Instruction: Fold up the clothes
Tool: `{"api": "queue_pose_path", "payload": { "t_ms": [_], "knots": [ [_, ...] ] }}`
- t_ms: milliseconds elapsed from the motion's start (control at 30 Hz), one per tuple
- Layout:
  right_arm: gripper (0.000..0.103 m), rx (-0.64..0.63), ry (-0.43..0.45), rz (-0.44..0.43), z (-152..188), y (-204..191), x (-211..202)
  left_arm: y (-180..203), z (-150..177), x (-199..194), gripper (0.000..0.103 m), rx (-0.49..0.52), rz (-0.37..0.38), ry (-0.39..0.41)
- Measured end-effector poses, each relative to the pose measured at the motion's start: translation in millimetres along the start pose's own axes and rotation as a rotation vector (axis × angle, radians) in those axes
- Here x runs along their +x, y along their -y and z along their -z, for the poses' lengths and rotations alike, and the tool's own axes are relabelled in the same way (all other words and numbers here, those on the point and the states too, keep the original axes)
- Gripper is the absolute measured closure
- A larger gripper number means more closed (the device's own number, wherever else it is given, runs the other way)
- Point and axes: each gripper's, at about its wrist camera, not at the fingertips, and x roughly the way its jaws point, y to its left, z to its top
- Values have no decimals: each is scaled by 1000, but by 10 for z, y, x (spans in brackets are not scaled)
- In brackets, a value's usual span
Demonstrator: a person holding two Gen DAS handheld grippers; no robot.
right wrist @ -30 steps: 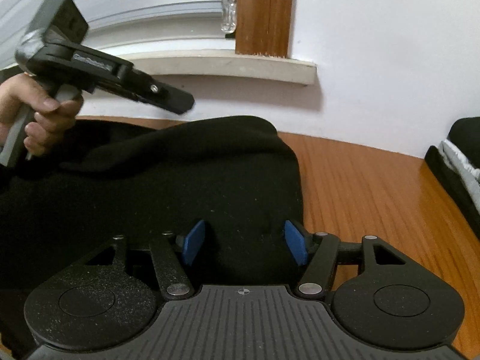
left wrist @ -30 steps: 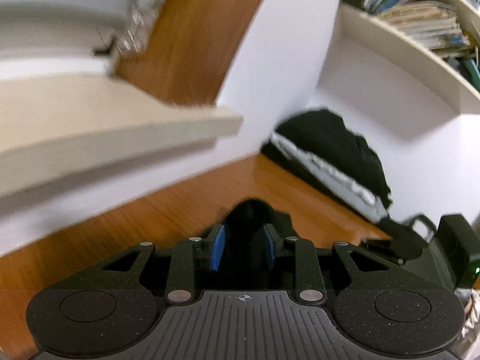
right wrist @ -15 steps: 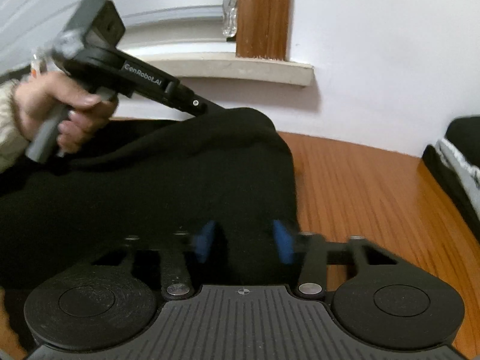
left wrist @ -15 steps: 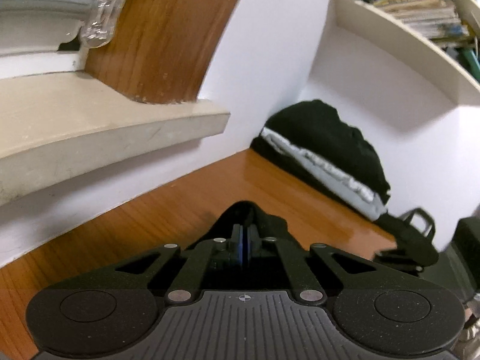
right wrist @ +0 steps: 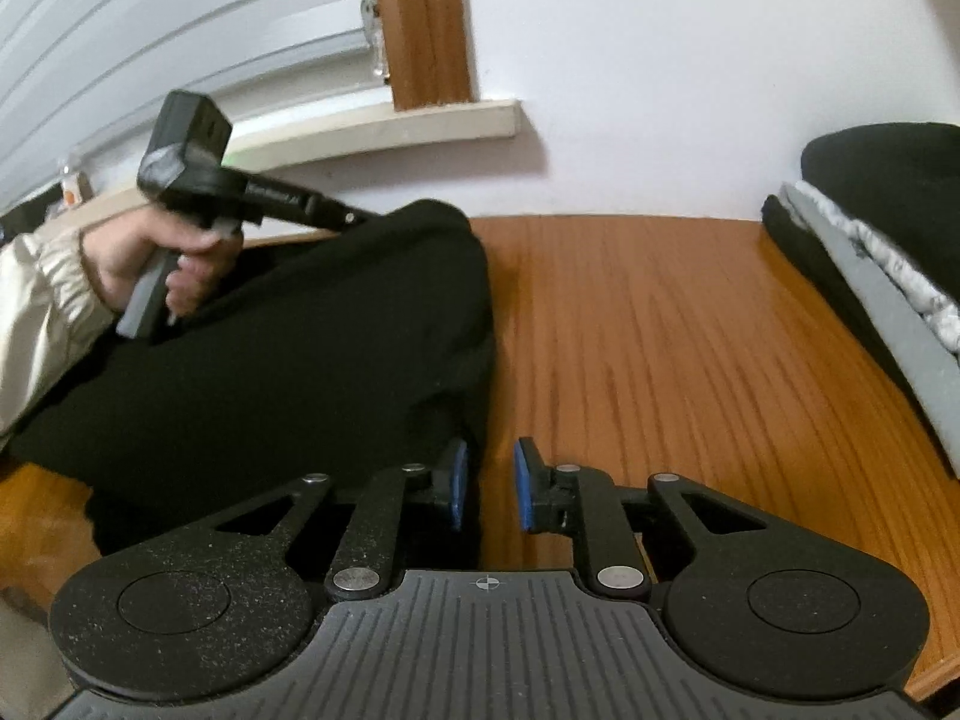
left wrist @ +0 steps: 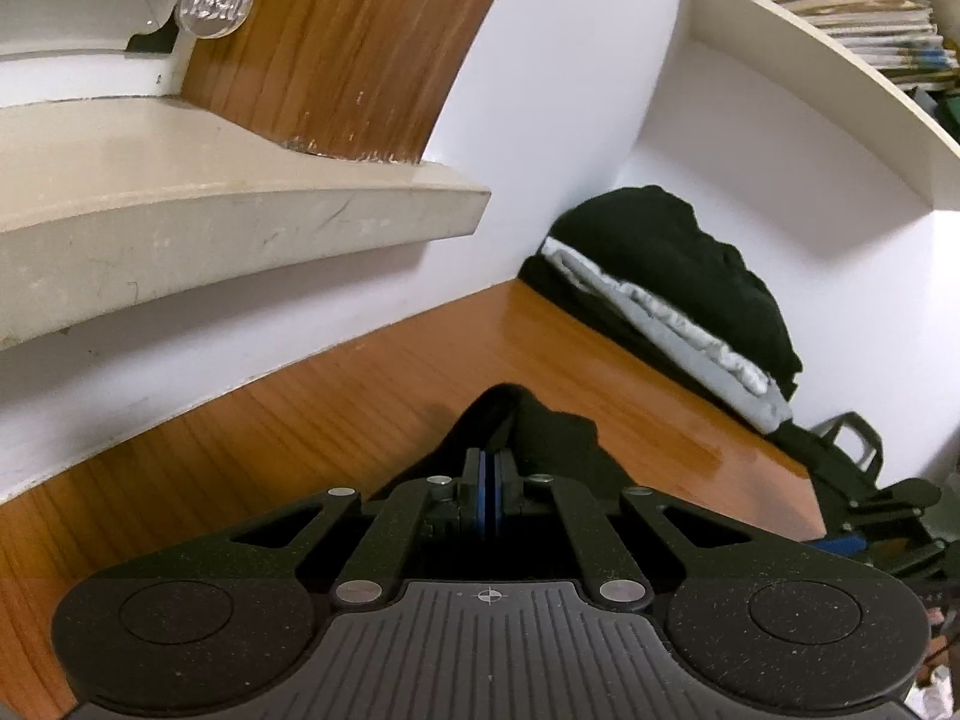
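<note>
A: Biggest first, what's there?
B: Wooden table (right wrist: 690, 348), orange-brown, fills the mid of both views. White wall at the far side, w/ a pale window sill (left wrist: 240, 228) sticking out far left.
A: And the clothes?
B: Black garment (right wrist: 300, 360) lies on the left half of the table, bunched, its right edge running from far to near. At the far right, against the wall, a stack of folded clothes (left wrist: 672, 300): black on top, grey-white in the middle, black under. Well apart from the black garment.
A: Left claw?
B: Left gripper (left wrist: 489, 480) is clenched, blue pads pressed together on a peak of the black garment, at its far corner. In the right wrist view a hand (right wrist: 156, 264) w/ a cream sleeve (right wrist: 42, 312) holds it, nose tilted down onto the cloth.
A: Right one?
B: Right gripper (right wrist: 489, 483) sits at the near right edge of the garment. Jaws have just been closing, but a gap shows btw the pads; left pad is at the cloth edge, right pad over bare wood. Not pinching yet, so released.
A: Anything small?
B: Shelf w/ books (left wrist: 870, 18), top right in the left wrist view.
</note>
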Motion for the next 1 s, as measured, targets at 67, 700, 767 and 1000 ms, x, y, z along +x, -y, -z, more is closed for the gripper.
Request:
{"api": "queue_pose_path", "payload": {
  "t_ms": [67, 700, 767, 1000],
  "knots": [
    [84, -25, -1, -7, 13, -75, -44, 23, 10, 9, 101, 15, -12, -5],
    [83, -405, -157, -102, -112, -371, 119, 9, 43, 109, 100, 26, -35, -59],
    [88, -440, -164, -85, -102, -440, 98, 14, 27, 89, 100, 26, -36, -52],
    [97, -513, -124, 27, -15, -603, -205, 107, -34, 75, 100, 74, -86, -55]
  ]
}}
